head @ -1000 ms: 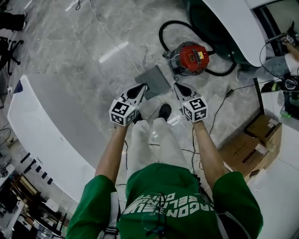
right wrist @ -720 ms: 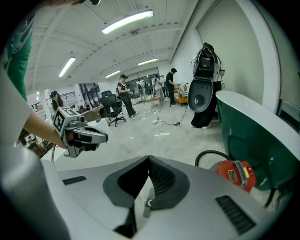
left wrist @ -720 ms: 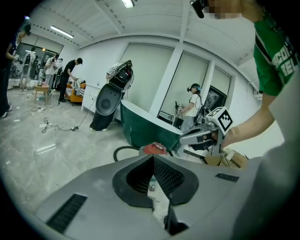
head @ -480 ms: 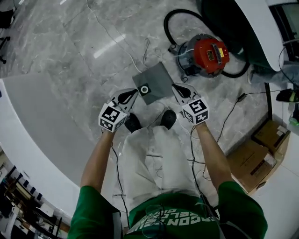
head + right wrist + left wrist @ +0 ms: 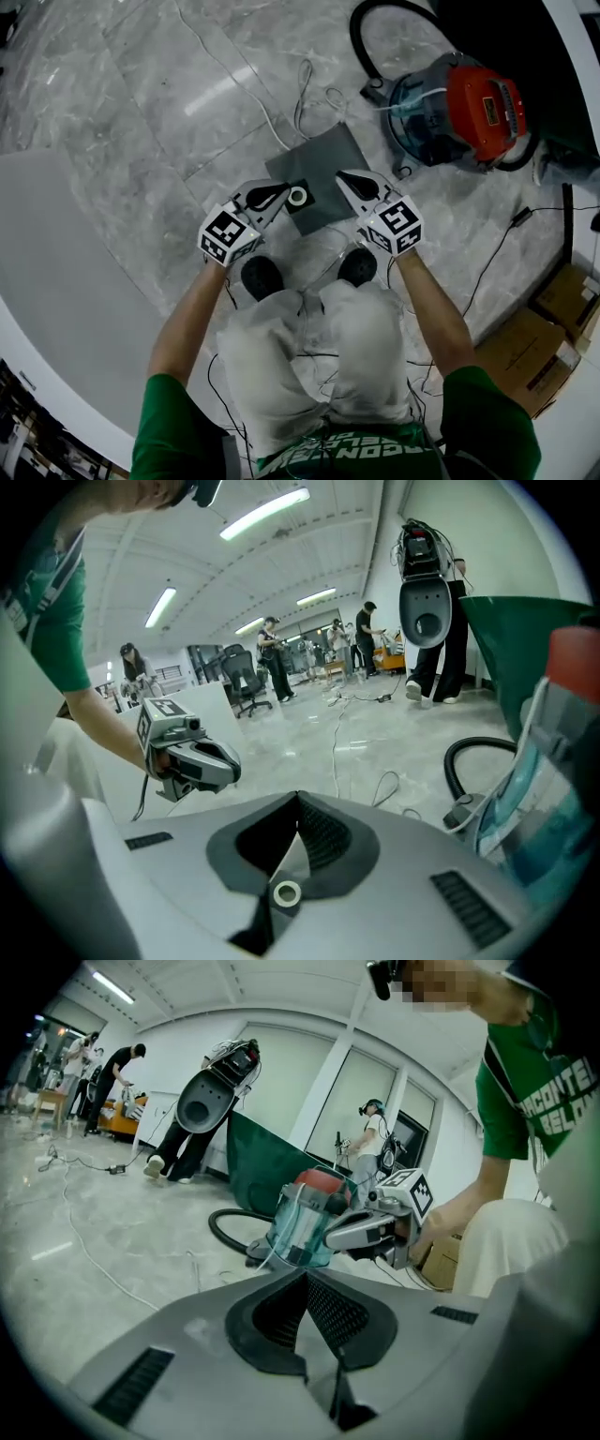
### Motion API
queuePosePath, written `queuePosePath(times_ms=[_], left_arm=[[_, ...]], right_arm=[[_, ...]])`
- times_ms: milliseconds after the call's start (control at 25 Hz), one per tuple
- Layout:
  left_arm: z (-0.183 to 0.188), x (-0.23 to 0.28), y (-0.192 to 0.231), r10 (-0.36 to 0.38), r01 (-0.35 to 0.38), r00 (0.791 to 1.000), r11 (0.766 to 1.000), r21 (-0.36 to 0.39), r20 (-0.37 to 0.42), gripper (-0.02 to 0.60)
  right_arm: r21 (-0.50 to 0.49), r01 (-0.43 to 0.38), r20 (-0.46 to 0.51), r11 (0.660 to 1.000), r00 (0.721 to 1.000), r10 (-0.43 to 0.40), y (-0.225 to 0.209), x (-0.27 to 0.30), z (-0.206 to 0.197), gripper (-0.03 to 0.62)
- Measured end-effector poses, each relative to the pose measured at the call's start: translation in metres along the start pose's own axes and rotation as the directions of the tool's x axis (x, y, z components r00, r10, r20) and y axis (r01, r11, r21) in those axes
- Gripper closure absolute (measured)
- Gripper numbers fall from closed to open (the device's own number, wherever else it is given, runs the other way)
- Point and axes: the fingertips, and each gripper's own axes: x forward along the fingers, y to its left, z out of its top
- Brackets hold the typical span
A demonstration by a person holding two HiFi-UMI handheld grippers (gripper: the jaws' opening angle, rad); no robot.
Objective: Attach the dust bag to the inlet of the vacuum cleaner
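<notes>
A flat grey dust bag [image 5: 319, 169] with a white ring [image 5: 298, 196] lies on the marble floor in front of my feet. Its ring [image 5: 286, 892] shows in the gap under my right gripper's jaws. The vacuum cleaner [image 5: 459, 103], red-lidded with a clear blue body, stands to the bag's upper right; it also shows in both gripper views [image 5: 305, 1218] [image 5: 548, 789]. My left gripper [image 5: 281, 192] [image 5: 307, 1276] hangs shut over the bag's left edge, nothing in it. My right gripper [image 5: 349, 178] [image 5: 298, 799] hangs shut over the bag's right edge, also bare.
A black hose [image 5: 370, 37] loops from the vacuum. A white cable [image 5: 272, 112] and a black cable [image 5: 511, 225] trail over the floor. Cardboard boxes [image 5: 553, 328] sit at the right, a white curved counter [image 5: 56, 281] at the left. People stand far off [image 5: 117, 1082].
The person has crouched, so the floor, bag and vacuum look larger. Both grippers have come down from beside the bag to just over its two side edges, still shut.
</notes>
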Motion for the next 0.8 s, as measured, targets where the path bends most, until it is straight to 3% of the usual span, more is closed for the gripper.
queuePosePath(times_ms=[200,480,800], left_arm=[[-0.053,0.036,0.04,-0.027,0.026,0.999,0.998,0.052,0.029,0.578],[-0.13,0.068,0.069,-0.064,0.059,0.997,0.992,0.109,0.036,0.578],[-0.173,0.075,0.073,-0.074,0.07,0.997,0.991,0.116,0.036,0.578]], right_arm=[[-0.03,-0.049,0.066,0.998,0.997,0.051,-0.019,0.058,-0.041,0.585],[-0.05,-0.123,0.074,0.991,0.989,0.127,-0.014,0.107,-0.106,0.586],[-0.035,-0.138,0.071,0.99,0.988,0.14,0.004,0.127,-0.154,0.585]])
